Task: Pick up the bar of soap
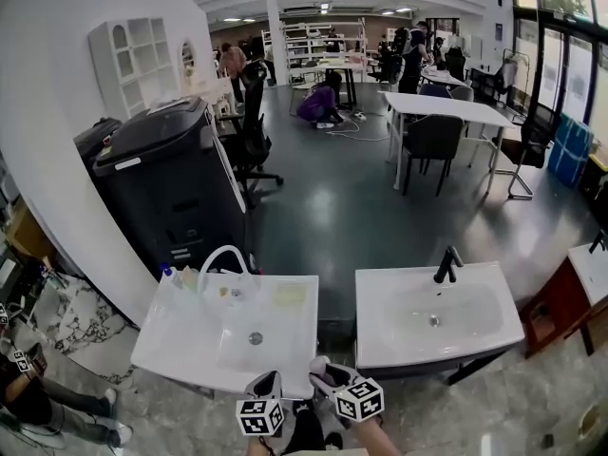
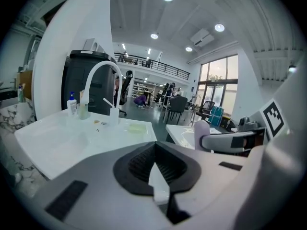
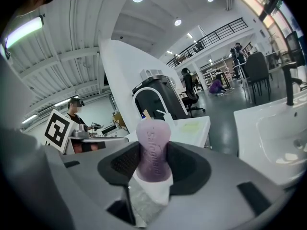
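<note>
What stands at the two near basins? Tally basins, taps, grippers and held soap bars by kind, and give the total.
Basins: 2, the left basin and the right basin.
Taps: 2, the white tap and the black tap.
Grippers: 2, the left gripper and the right gripper.
Soap bars held: 1, the purple soap bar, clamped in the right gripper.
Total: 7.

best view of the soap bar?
Right gripper view: the purple soap bar stands centre frame, clamped in the right gripper, embossed lettering visible. Left gripper view shows only its pale rounded end from the side; head view, a tiny tip above the gripper.
</note>
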A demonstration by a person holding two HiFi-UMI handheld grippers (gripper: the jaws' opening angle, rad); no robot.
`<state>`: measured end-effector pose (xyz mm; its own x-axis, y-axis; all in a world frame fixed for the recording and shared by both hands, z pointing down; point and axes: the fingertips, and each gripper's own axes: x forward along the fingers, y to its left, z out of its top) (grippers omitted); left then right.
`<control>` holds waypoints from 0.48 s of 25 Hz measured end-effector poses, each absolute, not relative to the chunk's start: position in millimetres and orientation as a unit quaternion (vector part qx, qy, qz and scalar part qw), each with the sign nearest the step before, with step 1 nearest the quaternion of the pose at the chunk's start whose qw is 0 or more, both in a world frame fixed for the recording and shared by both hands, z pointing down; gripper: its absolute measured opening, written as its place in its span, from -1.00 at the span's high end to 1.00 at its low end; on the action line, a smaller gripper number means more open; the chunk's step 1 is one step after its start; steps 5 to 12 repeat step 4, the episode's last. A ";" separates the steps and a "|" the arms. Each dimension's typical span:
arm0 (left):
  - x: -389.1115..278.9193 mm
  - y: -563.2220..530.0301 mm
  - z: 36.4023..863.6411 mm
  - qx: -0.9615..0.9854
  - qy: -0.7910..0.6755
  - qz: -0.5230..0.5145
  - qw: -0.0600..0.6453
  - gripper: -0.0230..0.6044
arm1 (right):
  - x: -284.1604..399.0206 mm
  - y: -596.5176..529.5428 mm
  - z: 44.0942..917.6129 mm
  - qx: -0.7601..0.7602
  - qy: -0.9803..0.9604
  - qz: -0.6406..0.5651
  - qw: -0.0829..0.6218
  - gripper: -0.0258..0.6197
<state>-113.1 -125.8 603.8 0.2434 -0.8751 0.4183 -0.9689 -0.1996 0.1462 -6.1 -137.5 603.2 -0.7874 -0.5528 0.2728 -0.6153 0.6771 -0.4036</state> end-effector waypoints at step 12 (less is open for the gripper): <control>-117.7 -130.3 599.3 0.766 -0.602 0.116 0.191 0.91 | -8.5 -139.5 602.7 0.320 -0.913 0.244 0.067 0.35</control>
